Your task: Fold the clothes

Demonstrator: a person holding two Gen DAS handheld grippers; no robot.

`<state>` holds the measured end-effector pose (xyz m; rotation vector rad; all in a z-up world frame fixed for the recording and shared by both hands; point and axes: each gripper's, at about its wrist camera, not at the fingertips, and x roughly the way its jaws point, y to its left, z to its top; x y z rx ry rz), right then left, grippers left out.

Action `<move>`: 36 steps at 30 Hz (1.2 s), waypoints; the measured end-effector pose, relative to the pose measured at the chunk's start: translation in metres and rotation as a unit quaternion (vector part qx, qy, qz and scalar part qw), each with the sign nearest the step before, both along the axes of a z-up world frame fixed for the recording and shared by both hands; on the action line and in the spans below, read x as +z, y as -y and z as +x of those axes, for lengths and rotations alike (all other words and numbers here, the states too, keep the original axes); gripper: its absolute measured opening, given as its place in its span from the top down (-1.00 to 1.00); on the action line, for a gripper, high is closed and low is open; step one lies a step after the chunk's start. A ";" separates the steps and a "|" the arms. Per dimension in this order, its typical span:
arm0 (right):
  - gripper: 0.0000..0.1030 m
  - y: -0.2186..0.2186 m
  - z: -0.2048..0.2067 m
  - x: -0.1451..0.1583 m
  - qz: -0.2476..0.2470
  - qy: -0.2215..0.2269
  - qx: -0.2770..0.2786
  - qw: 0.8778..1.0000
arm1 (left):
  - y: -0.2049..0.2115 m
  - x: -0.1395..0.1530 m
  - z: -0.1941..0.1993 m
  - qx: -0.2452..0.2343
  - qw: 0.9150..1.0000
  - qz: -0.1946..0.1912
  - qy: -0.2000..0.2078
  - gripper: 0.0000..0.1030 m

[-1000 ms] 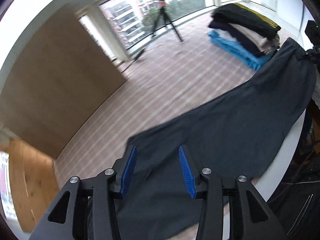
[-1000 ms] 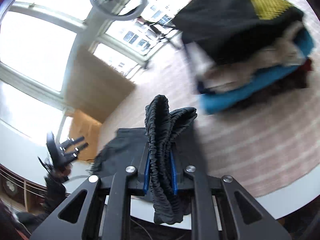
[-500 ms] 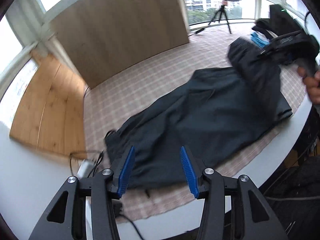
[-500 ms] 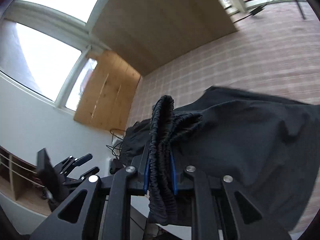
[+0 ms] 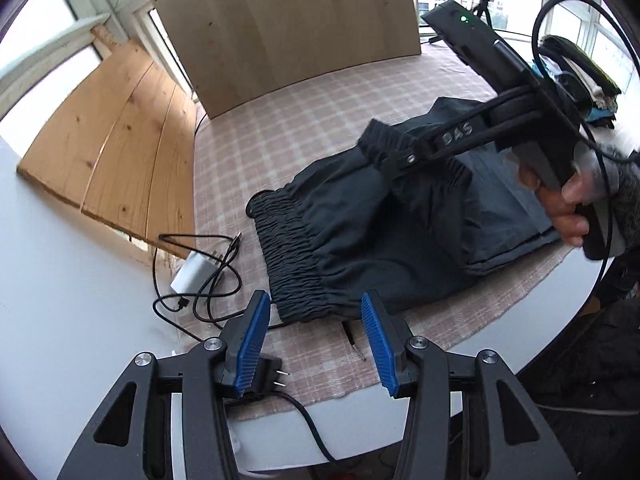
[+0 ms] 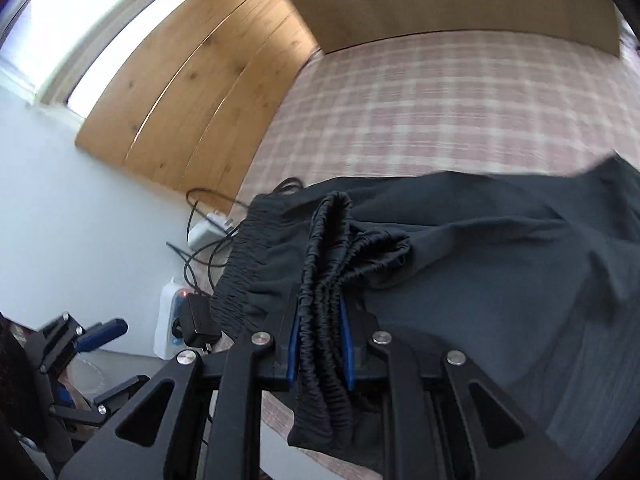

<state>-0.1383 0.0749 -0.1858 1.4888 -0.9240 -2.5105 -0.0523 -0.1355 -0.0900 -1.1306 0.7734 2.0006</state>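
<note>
My left gripper [image 5: 316, 344], bottom centre of frame, jaws spread wide and empty, hangs just short of the waistband [image 5: 290, 256] so I can pin that end. My right gripper [image 6: 319, 354] is clamped on the bunched leg cuffs [image 6: 324, 280], carried over the dark trousers [image 5: 400, 224] to halve them. Trousers lie mid-frame on the checked cloth [image 5: 280, 120], long axis lower left to upper right, waistband pointing lower left.

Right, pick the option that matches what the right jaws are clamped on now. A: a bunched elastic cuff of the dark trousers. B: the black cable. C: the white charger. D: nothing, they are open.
A: the right gripper has its blue pads shut on a gathered elastic cuff of the dark trousers, while the white charger lies apart on the table.
</note>
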 end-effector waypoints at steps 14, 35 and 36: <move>0.18 -0.013 0.006 0.028 -0.021 -0.042 0.028 0.998 | -0.025 -0.014 -0.018 -0.025 1.000 0.006 0.016 0.11; 0.18 -0.165 0.198 -0.042 0.020 0.090 -0.167 0.982 | -0.085 -0.078 -0.044 -0.066 0.992 0.015 0.106 0.21; 0.18 -0.165 0.199 -0.041 0.020 0.087 -0.168 0.982 | -0.087 -0.079 -0.043 -0.069 0.992 0.004 0.101 0.21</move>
